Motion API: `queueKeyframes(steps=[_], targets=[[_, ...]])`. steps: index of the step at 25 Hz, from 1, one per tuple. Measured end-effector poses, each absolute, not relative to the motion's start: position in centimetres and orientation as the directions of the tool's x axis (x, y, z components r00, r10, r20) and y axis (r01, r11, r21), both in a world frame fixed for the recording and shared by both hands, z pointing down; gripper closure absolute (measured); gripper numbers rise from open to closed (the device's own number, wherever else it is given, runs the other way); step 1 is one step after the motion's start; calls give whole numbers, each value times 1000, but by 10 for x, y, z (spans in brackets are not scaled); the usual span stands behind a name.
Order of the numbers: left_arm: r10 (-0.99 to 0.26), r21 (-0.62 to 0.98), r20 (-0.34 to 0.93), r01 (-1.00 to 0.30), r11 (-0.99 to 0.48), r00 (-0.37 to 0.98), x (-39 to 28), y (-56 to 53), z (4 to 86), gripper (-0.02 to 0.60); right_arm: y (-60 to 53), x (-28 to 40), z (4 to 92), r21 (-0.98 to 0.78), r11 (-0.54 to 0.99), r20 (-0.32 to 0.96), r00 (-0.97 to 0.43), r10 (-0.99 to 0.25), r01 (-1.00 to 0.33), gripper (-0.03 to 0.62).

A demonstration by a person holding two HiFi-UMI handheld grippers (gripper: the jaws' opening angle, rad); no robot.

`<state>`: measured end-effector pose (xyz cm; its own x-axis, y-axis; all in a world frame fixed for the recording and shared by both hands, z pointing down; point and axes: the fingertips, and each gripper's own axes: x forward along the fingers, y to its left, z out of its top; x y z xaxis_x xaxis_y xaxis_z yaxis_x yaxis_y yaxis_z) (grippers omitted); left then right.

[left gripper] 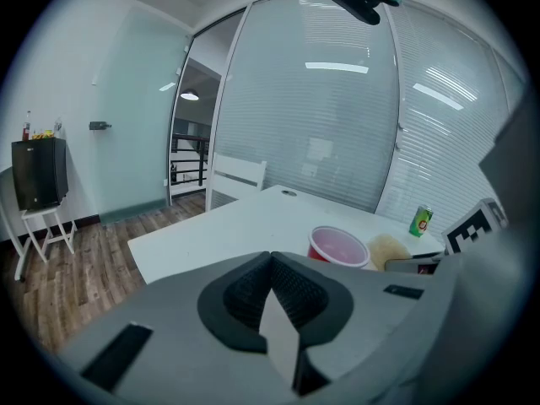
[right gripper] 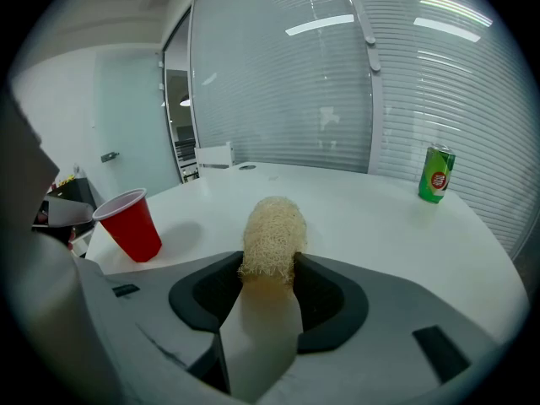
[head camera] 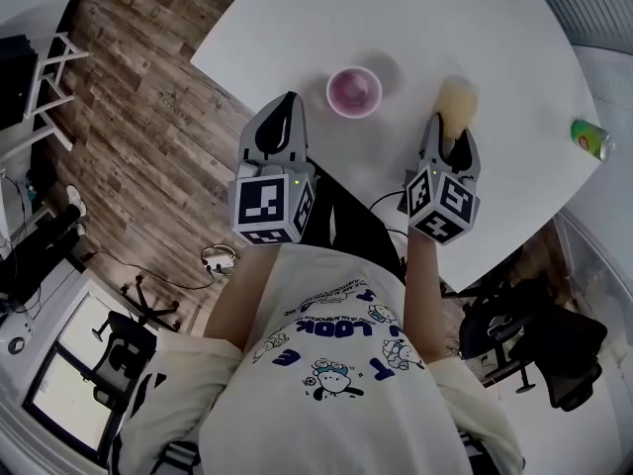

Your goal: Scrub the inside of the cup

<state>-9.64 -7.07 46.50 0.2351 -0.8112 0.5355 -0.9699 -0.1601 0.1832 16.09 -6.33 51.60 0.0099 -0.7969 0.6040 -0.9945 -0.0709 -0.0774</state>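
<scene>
A red plastic cup (head camera: pixel 354 92) stands upright and empty on the white table (head camera: pixel 465 18); it also shows in the left gripper view (left gripper: pixel 339 246) and the right gripper view (right gripper: pixel 131 224). To its right a pale loofah scrubber (head camera: pixel 458 105) stands on the table. My right gripper (head camera: pixel 453 135) has its jaws round the scrubber's near end (right gripper: pixel 272 226), and the pads touch it on both sides. My left gripper (head camera: pixel 286 107) hangs at the table's near edge, left of the cup, shut with nothing between its jaws (left gripper: pixel 270 264).
A green drink can (head camera: pixel 591 139) stands near the table's right edge, also seen in the right gripper view (right gripper: pixel 436 174). Wooden floor lies to the left of the table. Office chairs stand below the table's right side. Glass walls with blinds rise behind the table.
</scene>
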Motion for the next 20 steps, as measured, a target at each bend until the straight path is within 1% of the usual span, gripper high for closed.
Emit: queueKeyframes(steps=[3, 7, 11, 16, 17, 20], targets=[[-809, 187, 537, -969, -160, 237, -96, -72, 467, 555, -64, 161, 517, -62, -60, 607, 10, -795, -996, 450], [-806, 191, 540, -968, -164, 243, -94, -72, 468, 555, -65, 160, 516, -59, -39, 608, -5, -794, -997, 487], [-799, 207, 541, -962, -176, 263, -92, -71, 471, 555, -68, 151, 509, -95, -19, 585, -40, -810, -995, 499], [-780, 205, 555, -957, -206, 287, -91, -69, 478, 555, -80, 125, 494, -125, 62, 544, -121, -830, -990, 500], [-776, 200, 562, -957, -209, 287, -92, -69, 480, 552, -83, 120, 491, -131, 78, 537, -137, -833, -988, 502], [-753, 214, 582, -951, -223, 308, -92, -65, 487, 493, -91, 107, 485, -143, 122, 515, -179, -838, -982, 502]])
